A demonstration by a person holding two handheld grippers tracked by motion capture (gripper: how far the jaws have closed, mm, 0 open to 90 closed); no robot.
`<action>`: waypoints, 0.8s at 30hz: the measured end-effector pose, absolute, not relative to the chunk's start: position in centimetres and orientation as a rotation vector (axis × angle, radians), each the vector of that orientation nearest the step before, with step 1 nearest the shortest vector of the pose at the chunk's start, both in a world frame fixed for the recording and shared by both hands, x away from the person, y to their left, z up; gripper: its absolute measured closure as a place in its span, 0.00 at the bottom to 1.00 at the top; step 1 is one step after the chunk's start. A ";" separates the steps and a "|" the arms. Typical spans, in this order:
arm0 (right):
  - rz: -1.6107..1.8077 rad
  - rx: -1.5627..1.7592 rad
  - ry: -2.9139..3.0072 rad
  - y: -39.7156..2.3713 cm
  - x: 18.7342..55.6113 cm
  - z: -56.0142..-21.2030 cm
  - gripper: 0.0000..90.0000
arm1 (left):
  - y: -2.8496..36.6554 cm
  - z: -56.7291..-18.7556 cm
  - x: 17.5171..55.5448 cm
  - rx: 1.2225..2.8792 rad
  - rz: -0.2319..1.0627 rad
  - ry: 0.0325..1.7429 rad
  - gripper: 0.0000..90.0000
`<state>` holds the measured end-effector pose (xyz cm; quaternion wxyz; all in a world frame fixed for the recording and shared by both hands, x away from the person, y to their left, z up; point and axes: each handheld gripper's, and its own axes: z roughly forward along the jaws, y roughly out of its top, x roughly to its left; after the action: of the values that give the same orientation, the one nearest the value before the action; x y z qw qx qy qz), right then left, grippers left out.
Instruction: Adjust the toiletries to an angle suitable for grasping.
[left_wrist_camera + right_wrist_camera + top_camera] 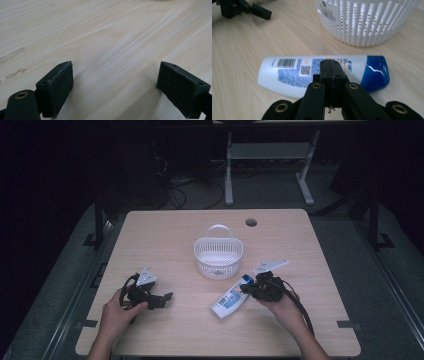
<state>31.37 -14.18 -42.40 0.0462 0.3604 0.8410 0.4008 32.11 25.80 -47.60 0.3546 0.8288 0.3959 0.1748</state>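
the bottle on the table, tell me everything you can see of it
The bottle looks like white plastic, with a blue cap, a blue printed label, a barcode and a QR code. It lies flat on its side on the wooden table, cap towards the white basket. The right gripper, jaws shut, is just above it.

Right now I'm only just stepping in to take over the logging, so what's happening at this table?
A person sits at a wooden table with a gripper in each hand. The right gripper, jaws shut and empty, sits just above a white bottle with a blue cap lying on its side. A white slatted basket stands upright just beyond the bottle. The left gripper rests open on bare tabletop, off to the left and holding nothing.
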 end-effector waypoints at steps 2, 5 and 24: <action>1.239 1.093 2.575 -13.6 31.5 -42.3 1.00 | 25.8 -47.6 32.1 2.141 0.453 1.024 0.14; 1.245 1.081 2.586 -12.7 31.5 -42.4 1.00 | 25.8 -47.6 32.1 2.139 0.452 1.025 0.14; 1.247 0.972 2.661 -7.8 31.6 -42.8 1.00 | 25.8 -47.6 32.1 2.142 0.452 1.023 0.14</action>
<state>31.60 -7.79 -42.82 0.0232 0.3141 0.8594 0.4028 32.12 25.81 -47.60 0.3546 0.8288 0.3959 0.1748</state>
